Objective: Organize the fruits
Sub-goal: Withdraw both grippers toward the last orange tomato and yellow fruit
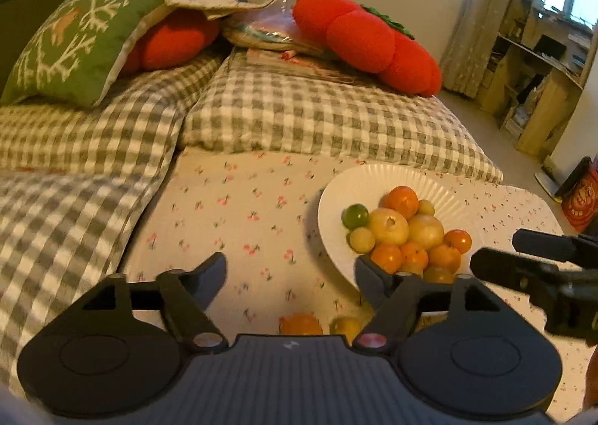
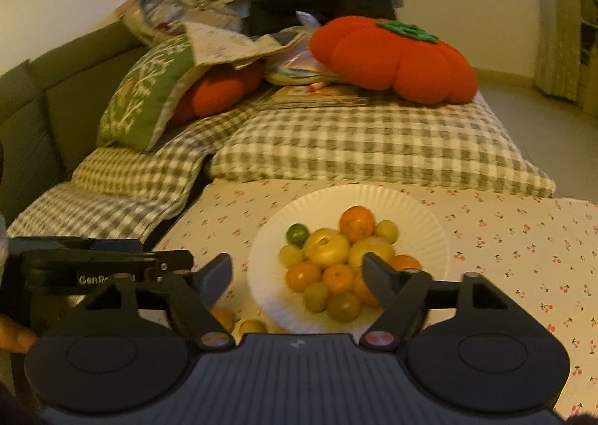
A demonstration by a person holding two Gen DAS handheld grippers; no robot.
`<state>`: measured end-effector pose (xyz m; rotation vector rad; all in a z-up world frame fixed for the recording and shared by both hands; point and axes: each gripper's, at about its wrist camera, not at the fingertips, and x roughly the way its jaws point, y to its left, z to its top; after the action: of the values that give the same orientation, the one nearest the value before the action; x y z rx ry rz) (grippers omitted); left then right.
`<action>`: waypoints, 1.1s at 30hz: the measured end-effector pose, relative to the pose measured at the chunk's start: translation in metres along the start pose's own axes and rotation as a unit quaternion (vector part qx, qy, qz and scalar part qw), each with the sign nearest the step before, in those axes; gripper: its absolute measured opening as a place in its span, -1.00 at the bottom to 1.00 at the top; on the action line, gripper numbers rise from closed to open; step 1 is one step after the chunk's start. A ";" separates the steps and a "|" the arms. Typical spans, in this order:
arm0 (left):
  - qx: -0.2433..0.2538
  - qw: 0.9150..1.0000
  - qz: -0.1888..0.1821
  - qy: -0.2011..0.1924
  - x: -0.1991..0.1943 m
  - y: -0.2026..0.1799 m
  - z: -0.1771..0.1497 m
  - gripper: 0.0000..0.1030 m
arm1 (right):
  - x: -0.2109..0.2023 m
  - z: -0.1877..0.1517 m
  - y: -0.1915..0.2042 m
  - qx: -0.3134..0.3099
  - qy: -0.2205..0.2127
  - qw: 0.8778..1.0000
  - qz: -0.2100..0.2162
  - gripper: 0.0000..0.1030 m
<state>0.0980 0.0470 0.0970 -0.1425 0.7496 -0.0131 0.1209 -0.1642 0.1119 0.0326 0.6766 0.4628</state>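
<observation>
Two pairs of tongs hang over a cloth printed with small cherries (image 1: 239,208), and both stand released with nothing between their fingers. Seen from the left wrist, the left tongs (image 1: 291,270) gape wide above the cloth, their right finger overlapping the near rim of a white plate (image 1: 336,197) that lies toward 1 o'clock. On that plate sits a heap of fruit (image 1: 407,234): orange ones, pale yellow ones and one green lime (image 1: 355,216) at the heap's 10 o'clock edge. Off the plate, just beyond the tongs' body at 6 o'clock, an orange fruit (image 1: 301,324) and a yellowish fruit (image 1: 345,326) lie on the cloth beside each other. The right tongs (image 1: 501,257) reach in from 3 o'clock, near the plate's edge. From the right wrist, the right tongs (image 2: 297,275) are likewise spread, with the plate (image 2: 411,216) and its fruit (image 2: 336,260) straight ahead at 12 o'clock; the left tongs (image 2: 179,260) show at 9 o'clock. Beyond the cloth lie grey-checked cushions (image 2: 373,148), a green patterned pillow (image 2: 145,96) and a red pumpkin-shaped pillow (image 2: 396,59).
</observation>
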 end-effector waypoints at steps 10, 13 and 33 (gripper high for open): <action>-0.002 1.000 0.025 -0.002 -0.014 0.006 -0.018 0.79 | -0.008 -0.015 0.021 -0.014 0.010 1.000 0.019 0.91; -0.013 0.999 0.028 0.009 -0.011 0.010 -0.023 0.82 | -0.005 -0.021 0.026 -0.019 0.020 0.999 0.017 0.99; -0.004 0.998 0.035 0.047 0.025 0.017 -0.036 0.87 | 0.036 -0.053 0.042 -0.067 0.093 0.993 0.015 0.70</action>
<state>0.0916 0.0573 0.0519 -0.1227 0.8480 0.0502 0.0961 -0.1172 0.0562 -0.1282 0.8284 0.5433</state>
